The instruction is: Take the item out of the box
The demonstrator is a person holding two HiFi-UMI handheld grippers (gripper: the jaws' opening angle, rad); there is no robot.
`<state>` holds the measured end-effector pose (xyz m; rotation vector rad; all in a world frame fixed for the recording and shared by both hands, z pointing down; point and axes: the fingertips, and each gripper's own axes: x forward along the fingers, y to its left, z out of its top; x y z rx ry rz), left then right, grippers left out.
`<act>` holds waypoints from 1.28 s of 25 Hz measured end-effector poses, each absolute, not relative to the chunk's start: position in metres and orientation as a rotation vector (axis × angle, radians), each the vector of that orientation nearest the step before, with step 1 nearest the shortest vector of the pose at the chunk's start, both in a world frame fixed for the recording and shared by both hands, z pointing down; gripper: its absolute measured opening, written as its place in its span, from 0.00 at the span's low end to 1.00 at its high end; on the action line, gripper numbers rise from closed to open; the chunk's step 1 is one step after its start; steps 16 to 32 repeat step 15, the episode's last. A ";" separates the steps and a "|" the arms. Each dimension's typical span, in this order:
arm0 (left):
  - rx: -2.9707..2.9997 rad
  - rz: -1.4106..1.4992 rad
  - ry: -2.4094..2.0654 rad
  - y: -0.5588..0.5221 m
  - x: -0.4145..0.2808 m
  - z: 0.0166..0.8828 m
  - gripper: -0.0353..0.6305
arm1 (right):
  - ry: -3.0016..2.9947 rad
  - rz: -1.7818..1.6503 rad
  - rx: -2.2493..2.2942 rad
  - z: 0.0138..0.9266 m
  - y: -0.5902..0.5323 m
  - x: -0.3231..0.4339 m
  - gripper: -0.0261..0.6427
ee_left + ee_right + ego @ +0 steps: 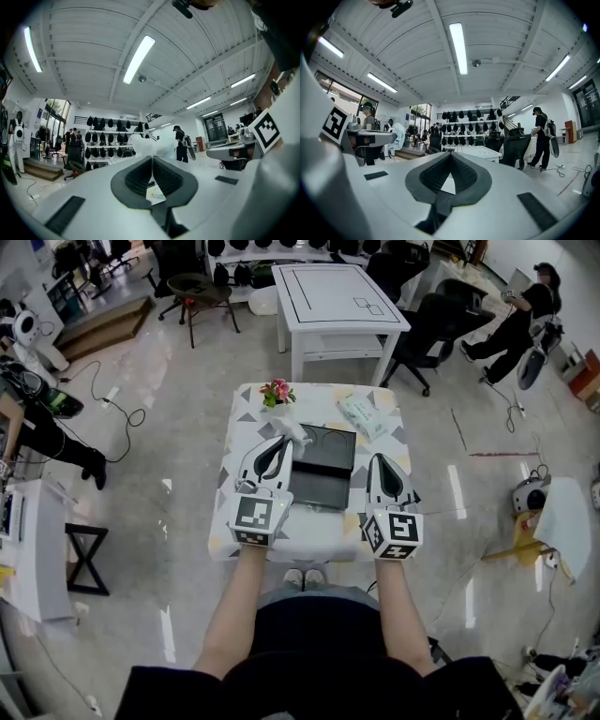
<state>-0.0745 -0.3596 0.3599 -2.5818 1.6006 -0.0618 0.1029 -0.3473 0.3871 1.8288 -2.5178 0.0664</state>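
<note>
Status: extraction is under way and not complete.

1. Box. The black box (323,465) lies at the centre of the small table (309,399), between the two grippers. We cannot tell from the head view whether anything else is inside it.
2. Left gripper (286,439). In the left gripper view its jaws meet at the tips (152,158). A pale, translucent item (143,146) rises directly from those tips, so we judge it to be pinched there. In the head view the item (292,431) sits at the far left corner of the box, and it looks lifted rather than lying inside.
3. Right gripper (378,460). It hangs over the table just right of the box. Its jaws (451,155) are closed tip to tip with nothing between them.
4. Remaining work, as we judge it: carry the item clear of the box and set it on bare cloth. Free space lies near the flowers (277,390) at far left or the packet (367,416) at far right.
</note>
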 end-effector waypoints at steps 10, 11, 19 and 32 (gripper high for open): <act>-2.578 -0.098 1.617 -0.356 -0.073 0.366 0.09 | -2.531 0.088 1.805 0.392 -0.346 0.102 0.04; -2.579 -0.099 1.618 -0.356 -0.073 0.366 0.09 | -2.532 0.089 1.804 0.392 -0.346 0.103 0.04; -2.584 -0.107 1.616 -0.357 -0.069 0.367 0.09 | -2.531 0.098 1.804 0.392 -0.347 0.106 0.04; -2.584 -0.107 1.616 -0.357 -0.069 0.367 0.09 | -2.531 0.098 1.804 0.392 -0.347 0.106 0.04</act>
